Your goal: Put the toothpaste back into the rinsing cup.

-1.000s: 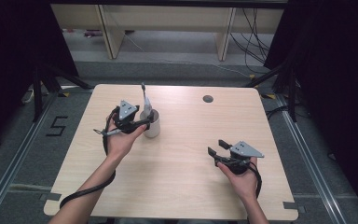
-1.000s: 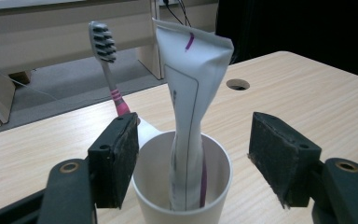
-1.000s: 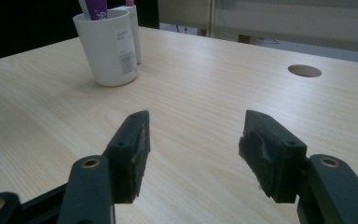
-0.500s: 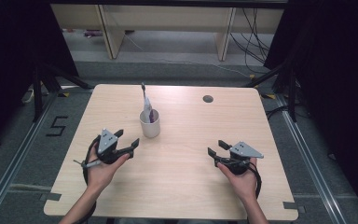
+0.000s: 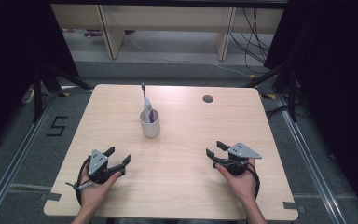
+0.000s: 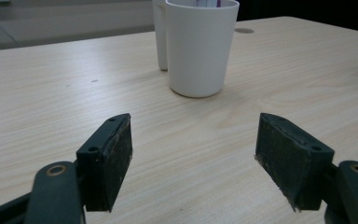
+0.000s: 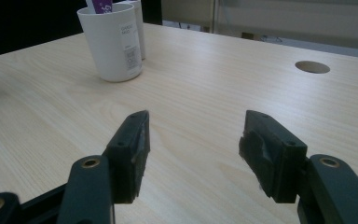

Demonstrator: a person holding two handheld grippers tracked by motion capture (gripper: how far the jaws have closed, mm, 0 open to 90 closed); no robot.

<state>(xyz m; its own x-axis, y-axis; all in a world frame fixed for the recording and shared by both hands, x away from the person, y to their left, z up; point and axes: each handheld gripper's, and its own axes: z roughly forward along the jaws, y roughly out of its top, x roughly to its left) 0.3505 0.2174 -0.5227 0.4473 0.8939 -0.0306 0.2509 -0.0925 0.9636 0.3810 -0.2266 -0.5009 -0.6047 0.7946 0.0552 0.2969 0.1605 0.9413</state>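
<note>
The left gripper (image 5: 117, 161) is now sitting well back from the white cup (image 5: 150, 123), near the table's (image 5: 182, 186) front edge, having left the cup's side; its jaws have just been opening and are gaping with nothing between them. The cup is standing mid-table, a toothbrush (image 5: 145, 97) sticking up from it. The right gripper (image 5: 216, 149) is resting unmoved, well to the cup's right, jaws spread and empty.
</note>
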